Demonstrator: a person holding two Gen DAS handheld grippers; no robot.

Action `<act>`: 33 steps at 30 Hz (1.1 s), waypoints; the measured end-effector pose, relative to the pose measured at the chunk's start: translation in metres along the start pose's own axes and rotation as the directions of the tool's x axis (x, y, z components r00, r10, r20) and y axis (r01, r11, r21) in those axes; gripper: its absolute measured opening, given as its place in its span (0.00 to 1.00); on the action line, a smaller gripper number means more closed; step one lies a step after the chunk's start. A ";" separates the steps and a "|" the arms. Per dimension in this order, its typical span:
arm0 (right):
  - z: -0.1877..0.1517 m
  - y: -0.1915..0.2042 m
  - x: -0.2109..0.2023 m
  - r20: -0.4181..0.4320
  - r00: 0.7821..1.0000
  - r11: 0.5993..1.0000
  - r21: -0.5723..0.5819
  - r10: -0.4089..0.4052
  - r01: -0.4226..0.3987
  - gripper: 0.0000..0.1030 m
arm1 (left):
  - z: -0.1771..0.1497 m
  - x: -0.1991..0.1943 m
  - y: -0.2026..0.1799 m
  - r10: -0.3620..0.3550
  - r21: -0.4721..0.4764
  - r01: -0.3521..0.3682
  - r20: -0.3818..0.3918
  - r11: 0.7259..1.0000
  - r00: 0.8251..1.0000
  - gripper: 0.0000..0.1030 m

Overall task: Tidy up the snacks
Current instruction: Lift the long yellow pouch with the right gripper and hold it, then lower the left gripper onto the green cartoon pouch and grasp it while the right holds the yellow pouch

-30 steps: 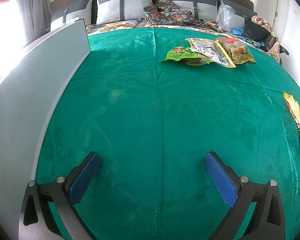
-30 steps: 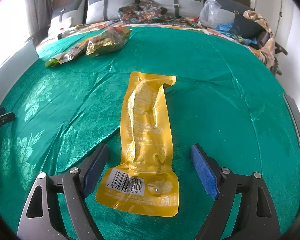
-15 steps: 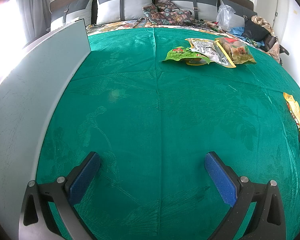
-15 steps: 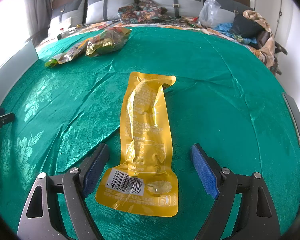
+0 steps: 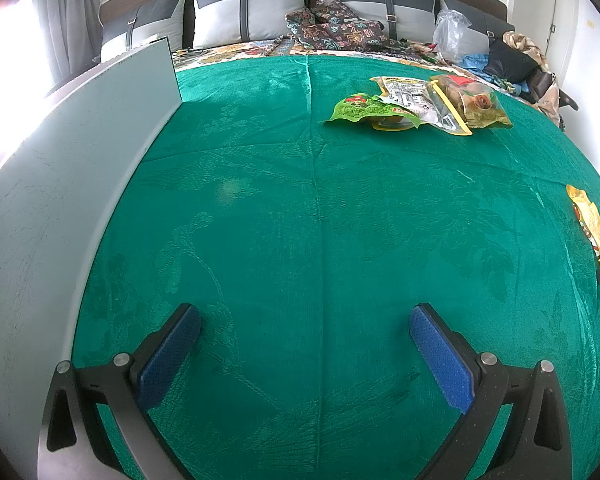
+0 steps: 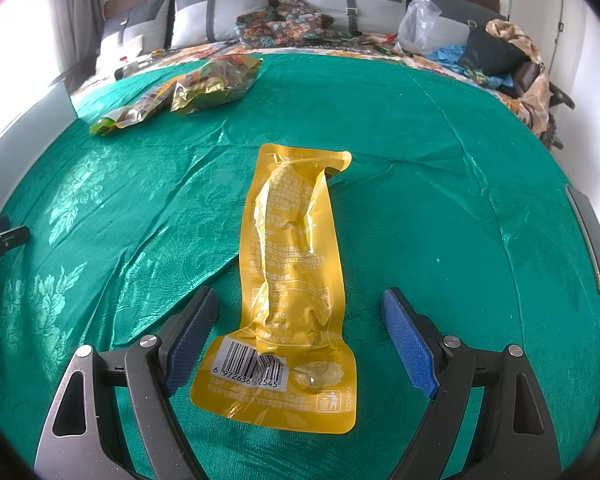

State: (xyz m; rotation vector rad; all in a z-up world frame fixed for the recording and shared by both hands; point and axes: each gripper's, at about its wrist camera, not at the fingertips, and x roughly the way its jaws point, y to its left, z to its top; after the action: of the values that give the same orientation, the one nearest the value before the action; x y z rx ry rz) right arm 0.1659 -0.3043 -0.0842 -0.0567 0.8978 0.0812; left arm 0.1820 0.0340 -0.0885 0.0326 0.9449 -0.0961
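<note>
A long yellow snack pouch (image 6: pixel 292 280) lies flat on the green cloth (image 6: pixel 420 208), barcode end nearest me. My right gripper (image 6: pixel 300 332) is open, with its two blue pads on either side of the pouch's near end, not touching it. The pouch also shows at the right edge of the left wrist view (image 5: pixel 590 228). My left gripper (image 5: pixel 304 344) is open and empty over bare green cloth (image 5: pixel 300 220). A pile of snack bags lies far off: a green bag (image 5: pixel 370 111), a grey-and-yellow bag (image 5: pixel 416 100) and a clear bag of brown snacks (image 5: pixel 474 106).
A tall grey board (image 5: pixel 60 200) stands along the left edge of the cloth. Pillows (image 5: pixel 244 12), patterned fabric (image 5: pixel 336 28), a plastic bag (image 5: pixel 452 36) and clothes (image 5: pixel 512 60) lie beyond the far edge. A dark bar (image 6: pixel 590 236) lies at the right edge.
</note>
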 end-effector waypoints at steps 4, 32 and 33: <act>0.000 0.000 0.000 0.000 1.000 1.000 0.000 0.000 0.000 0.83 | 0.000 0.000 0.000 0.000 0.000 0.000 0.000 1.000 1.000 1.00; 0.000 0.000 0.000 0.000 1.000 1.000 0.001 0.001 -0.001 0.84 | 0.169 0.068 -0.008 -0.201 -0.242 0.164 -0.140 0.956 0.969 0.99; 0.000 0.000 0.000 0.000 1.000 1.000 0.001 0.001 -0.001 0.84 | 0.174 0.078 -0.010 -0.200 -0.278 0.156 -0.141 0.948 0.970 0.99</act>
State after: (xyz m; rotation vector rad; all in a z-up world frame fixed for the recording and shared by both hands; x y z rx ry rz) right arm 0.1658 -0.3046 -0.0842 -0.0552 0.8976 0.0813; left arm 0.3667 0.0063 -0.0492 -0.2981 1.1214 -0.1352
